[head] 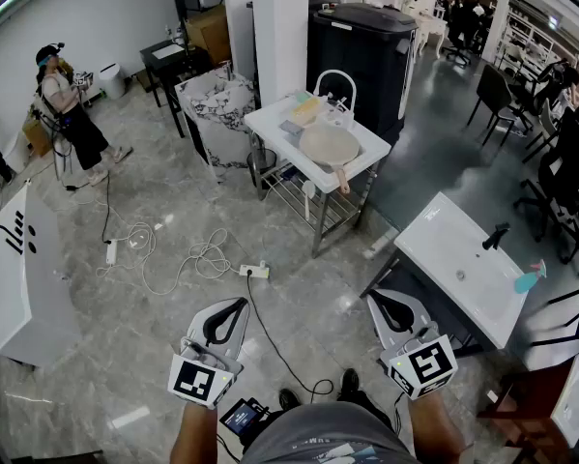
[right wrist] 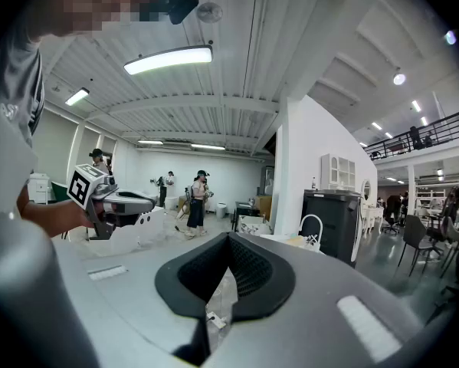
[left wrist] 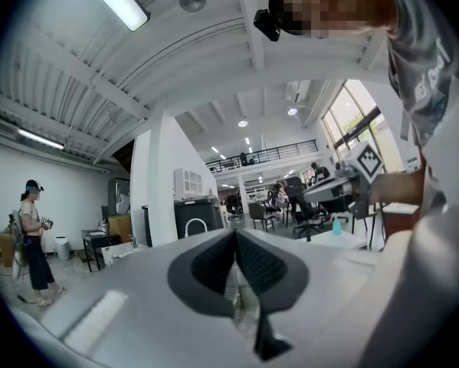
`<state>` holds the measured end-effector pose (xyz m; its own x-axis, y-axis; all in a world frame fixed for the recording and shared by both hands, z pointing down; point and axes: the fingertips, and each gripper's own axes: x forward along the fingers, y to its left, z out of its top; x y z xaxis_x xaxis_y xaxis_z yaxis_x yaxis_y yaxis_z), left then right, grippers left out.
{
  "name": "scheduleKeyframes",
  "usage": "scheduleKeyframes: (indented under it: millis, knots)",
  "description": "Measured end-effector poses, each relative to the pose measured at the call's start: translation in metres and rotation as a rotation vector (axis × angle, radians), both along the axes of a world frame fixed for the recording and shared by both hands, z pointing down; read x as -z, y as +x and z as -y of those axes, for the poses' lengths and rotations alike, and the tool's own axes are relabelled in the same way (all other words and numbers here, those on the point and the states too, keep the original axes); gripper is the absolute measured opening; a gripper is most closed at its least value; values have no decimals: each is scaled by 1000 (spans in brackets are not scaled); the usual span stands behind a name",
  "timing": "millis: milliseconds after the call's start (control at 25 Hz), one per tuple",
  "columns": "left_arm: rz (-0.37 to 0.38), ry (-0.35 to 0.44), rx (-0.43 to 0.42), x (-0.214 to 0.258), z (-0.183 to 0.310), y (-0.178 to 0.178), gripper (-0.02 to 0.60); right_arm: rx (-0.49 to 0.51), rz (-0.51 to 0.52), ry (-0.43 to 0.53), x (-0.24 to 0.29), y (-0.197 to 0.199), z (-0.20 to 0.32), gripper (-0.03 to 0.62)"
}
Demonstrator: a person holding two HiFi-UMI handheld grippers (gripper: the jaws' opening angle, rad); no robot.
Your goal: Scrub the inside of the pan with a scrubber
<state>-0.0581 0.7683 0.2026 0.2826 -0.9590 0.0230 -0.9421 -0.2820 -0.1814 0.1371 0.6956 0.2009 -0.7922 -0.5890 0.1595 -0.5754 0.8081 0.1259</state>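
The left gripper (head: 239, 304) and right gripper (head: 374, 300) are both closed and empty. The pan (head: 328, 145) lies well ahead on a white table (head: 270, 122), with its handle (head: 342, 179) pointing back toward them, seemingly nearer the right.

Left gripper (head: 237, 304), right gripper (head: 376, 299): fingers together.

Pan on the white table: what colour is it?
Beige pan with a brownish handle; the head view shows it best.
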Motion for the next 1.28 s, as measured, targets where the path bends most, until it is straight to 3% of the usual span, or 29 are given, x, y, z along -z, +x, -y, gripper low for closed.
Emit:
scheduleKeyframes:
  millis: [560, 800, 1000, 1280]
  knots:
    - [-12, -23, -6, -6, -18, -16, 3, -6, 12, -17, -1, -16, -15, 2]
    - [-14, 7, -40, -1, -16, -16, 3, -42, 35, -27, 5, -21, -16, 2]
    - [-33, 1, -62, -6, -4, -9, 3, -61, 33, -29, 2, -16, -6, 2]
    - [-32, -68, -68, -34, 44, 1, 3, -73, 49, -71, -23, -5, 43, 2]
